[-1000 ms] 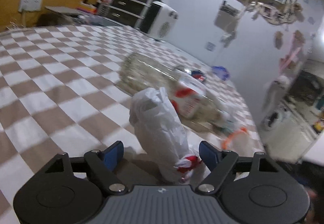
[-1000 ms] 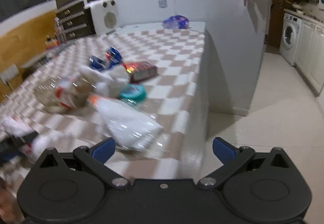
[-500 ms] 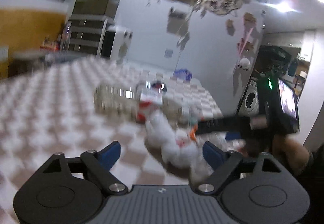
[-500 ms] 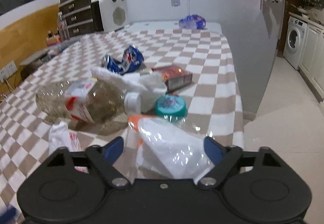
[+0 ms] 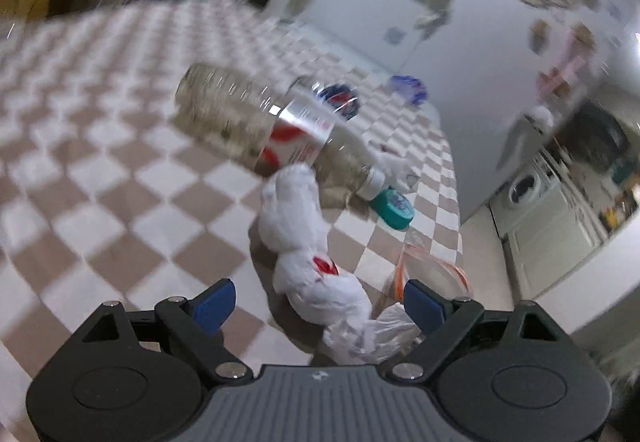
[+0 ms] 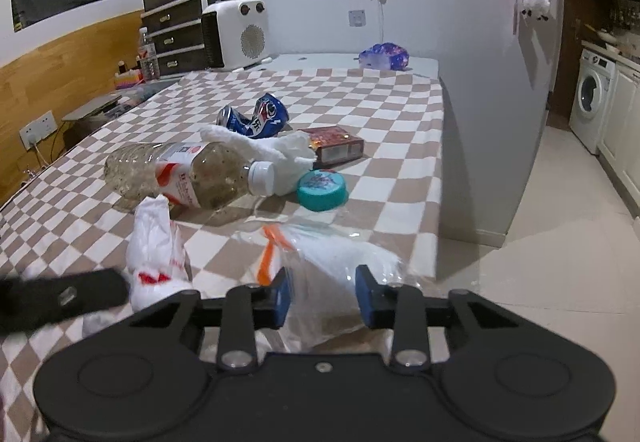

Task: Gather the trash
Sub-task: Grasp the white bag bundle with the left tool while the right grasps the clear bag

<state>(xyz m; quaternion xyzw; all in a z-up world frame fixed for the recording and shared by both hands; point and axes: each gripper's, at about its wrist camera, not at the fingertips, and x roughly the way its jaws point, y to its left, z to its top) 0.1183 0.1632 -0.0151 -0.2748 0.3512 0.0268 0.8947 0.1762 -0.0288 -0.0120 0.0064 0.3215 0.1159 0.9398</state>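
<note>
Trash lies on a checkered tablecloth (image 6: 392, 114). My right gripper (image 6: 322, 292) is closing its jaws on a clear plastic bag (image 6: 340, 254) with orange trim near the table's front corner, and the pads press the bag from both sides. My left gripper (image 5: 318, 300) stands wide open around a crumpled white bag (image 5: 296, 226) with red print, without pressing it. The white bag (image 6: 156, 242) also shows in the right wrist view, with a left finger (image 6: 60, 296) beside it. Behind lie a clear bottle (image 6: 180, 172), a teal lid (image 6: 322, 190) and a crushed blue can (image 6: 256, 116).
A red box (image 6: 334, 146) and white tissue (image 6: 260, 150) lie by the bottle. A white heater (image 6: 240, 32), drawers and a blue-purple bag (image 6: 384, 56) stand at the far end. The table's right edge (image 6: 439, 162) drops to a tiled floor with a washing machine (image 6: 590, 98).
My right gripper's jaws went from wide open to nearly together around the clear bag. The left jaws widened a little, and the left view swung and is blurred.
</note>
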